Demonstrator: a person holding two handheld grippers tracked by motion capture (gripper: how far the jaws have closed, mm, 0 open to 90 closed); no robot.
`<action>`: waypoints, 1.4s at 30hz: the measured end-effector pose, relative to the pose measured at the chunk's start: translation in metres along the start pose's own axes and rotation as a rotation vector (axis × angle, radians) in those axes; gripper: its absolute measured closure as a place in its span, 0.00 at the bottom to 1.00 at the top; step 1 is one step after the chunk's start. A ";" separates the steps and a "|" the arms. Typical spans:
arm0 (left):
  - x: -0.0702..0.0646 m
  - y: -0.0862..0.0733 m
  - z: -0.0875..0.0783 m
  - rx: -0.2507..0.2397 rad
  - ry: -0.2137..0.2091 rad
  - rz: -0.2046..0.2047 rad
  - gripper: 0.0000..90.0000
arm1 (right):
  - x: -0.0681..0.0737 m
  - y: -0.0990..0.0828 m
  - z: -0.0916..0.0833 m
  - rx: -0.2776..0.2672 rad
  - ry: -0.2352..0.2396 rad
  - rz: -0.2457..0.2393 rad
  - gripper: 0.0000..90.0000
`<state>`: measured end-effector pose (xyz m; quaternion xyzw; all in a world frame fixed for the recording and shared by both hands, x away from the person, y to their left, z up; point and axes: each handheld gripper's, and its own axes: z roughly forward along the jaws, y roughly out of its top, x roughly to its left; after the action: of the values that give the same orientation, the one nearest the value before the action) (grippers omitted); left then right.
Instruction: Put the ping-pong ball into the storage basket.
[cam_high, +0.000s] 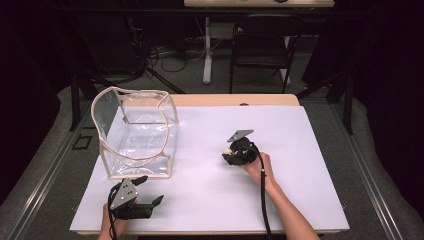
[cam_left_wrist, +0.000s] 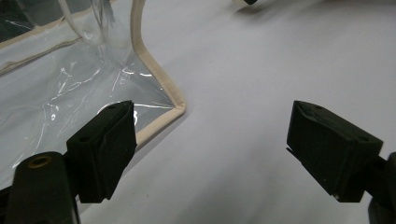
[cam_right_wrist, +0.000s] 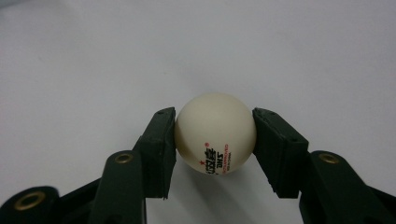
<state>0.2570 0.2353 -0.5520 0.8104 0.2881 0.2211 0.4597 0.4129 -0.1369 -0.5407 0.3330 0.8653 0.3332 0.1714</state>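
We note the right gripper (cam_right_wrist: 215, 140) pinching a white ping-pong ball (cam_right_wrist: 215, 133) squarely between its pads, ball on the white sheet (cam_high: 210, 200) right of the clear plastic bag (cam_high: 135, 132), left gripper (cam_left_wrist: 210, 149) spread wide, just beside the bag's near corner

The cream-white plastic table-tennis ball (cam_right_wrist: 215, 133) carries a red star, black Chinese characters, "DHS" and small illegible red lettering.

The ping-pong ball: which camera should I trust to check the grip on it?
The right gripper view: the ping-pong ball sits large and sharp, both pads pressed to its sides, printed logo readable. In the high view it is a small pale spot at the right gripper. In the left gripper view a pale sliver at the top edge may be it.
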 end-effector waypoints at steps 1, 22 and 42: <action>0.000 0.000 0.000 -0.001 0.000 0.001 0.18 | 0.000 0.000 -0.001 -0.006 0.010 0.012 0.56; 0.000 0.000 0.000 0.000 0.001 0.007 0.18 | 0.002 0.013 -0.028 -0.055 -0.008 -0.002 0.56; 0.000 0.000 0.002 0.006 -0.004 0.000 0.18 | 0.004 0.020 -0.048 -0.088 -0.024 -0.022 0.56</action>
<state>0.2578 0.2340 -0.5530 0.8123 0.2879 0.2184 0.4579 0.3944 -0.1449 -0.4923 0.3196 0.8513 0.3649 0.2000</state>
